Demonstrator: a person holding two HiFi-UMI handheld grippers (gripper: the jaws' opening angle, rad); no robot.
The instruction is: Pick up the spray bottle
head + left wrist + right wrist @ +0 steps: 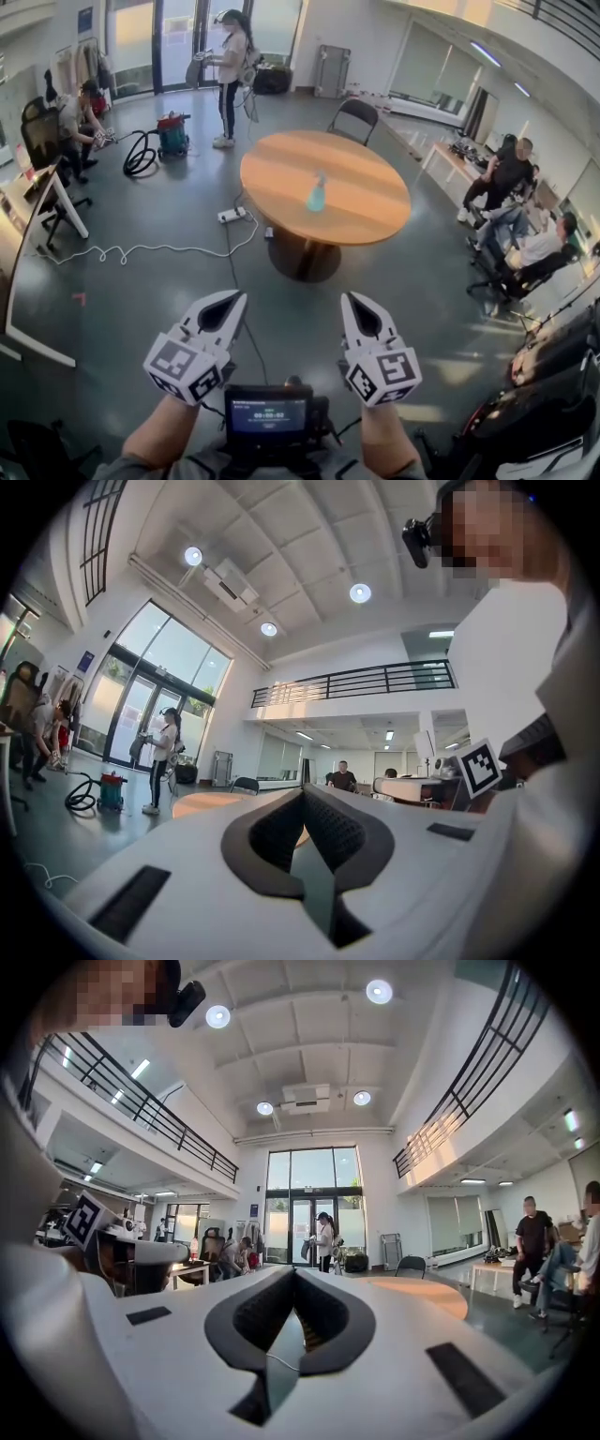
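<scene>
Left gripper: your jaws are pressed together, with nothing between the pads; it is held low in front of you, pointing level toward the table.
Right gripper: same here, jaws closed tight and empty; it sits beside the left one with a gap between them.
Spray bottle: light blue and upright, standing alone near the middle of the round wooden table, well apart from both your grippers.
Table position: straight ahead of you across bare grey floor; its dark pedestal base shows underneath.
Chair: black, at the far edge of the table.
Floor clutter: a white power strip lies just left of the table base, a white cable runs off to the left, and a vacuum cleaner with a black hose stands farther back.
People: one stands by the glass doors, one crouches at far left, and several sit at right.
Chest device: a small lit screen sits between your forearms.
</scene>
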